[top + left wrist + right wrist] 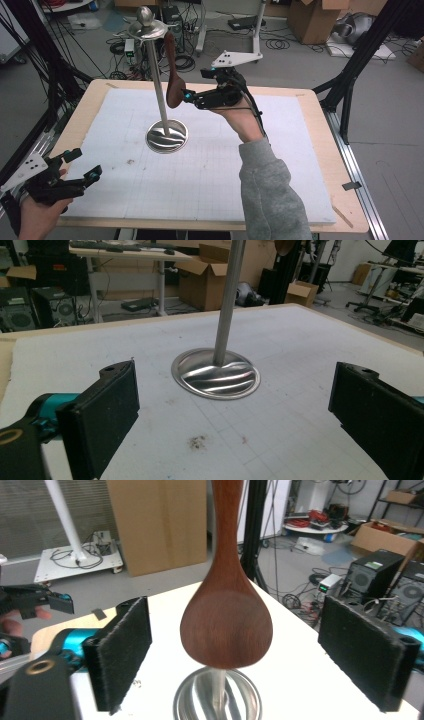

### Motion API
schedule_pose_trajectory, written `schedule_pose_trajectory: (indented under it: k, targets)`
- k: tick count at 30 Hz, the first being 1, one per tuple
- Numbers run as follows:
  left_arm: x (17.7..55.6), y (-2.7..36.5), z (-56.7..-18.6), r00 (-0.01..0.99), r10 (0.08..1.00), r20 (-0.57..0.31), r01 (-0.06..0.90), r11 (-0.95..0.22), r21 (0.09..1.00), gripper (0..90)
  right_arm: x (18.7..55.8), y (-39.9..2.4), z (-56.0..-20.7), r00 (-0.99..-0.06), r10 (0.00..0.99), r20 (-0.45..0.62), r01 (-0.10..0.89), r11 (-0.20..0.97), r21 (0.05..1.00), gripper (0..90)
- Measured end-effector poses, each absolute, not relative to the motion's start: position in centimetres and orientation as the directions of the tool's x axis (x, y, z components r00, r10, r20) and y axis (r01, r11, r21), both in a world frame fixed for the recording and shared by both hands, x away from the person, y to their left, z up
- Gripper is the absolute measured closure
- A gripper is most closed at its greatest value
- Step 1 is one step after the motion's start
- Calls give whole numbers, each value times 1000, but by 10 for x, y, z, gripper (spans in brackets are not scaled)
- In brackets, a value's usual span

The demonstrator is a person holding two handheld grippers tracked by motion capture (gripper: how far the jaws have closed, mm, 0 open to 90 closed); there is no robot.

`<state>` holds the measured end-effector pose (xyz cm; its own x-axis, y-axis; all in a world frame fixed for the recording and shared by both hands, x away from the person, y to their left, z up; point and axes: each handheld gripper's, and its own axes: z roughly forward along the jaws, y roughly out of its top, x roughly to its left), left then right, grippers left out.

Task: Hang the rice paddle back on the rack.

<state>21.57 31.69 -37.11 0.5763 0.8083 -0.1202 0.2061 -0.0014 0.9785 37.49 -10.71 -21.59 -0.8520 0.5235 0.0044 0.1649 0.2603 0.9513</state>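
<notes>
A metal stand rises from a round base (pixel 166 136) on the white mat, its pole (pixel 159 80) topped by a disc and ball knob (pixel 146 27). From the disc hangs a brown wooden spoon (pixel 174 89), bowl downward. My right gripper (pixel 195 84) is open just right of the bowl. In the right gripper view the spoon bowl (pixel 227 625) hangs between and slightly beyond the wide-apart pads (pixel 122 655), untouched. My left gripper (pixel 85 163) is open and empty at the mat's near left corner, facing the stand base (pixel 216 374).
The white gridded mat (pixel 210 170) covers a wooden table (pixel 320 150). A small dark stain (pixel 197 441) marks the mat near the left gripper. Black frame legs (pixel 350 75), cables and cardboard boxes (pixel 315 17) stand on the floor beyond the table.
</notes>
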Motion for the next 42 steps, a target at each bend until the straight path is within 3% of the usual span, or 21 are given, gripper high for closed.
schedule_pose_trajectory:
  k: [42]
  targets:
    - [231,294,-365,625,775,-90,170,-23,985,60,337,-204,-279,-832,554,37,228,279,933,102]
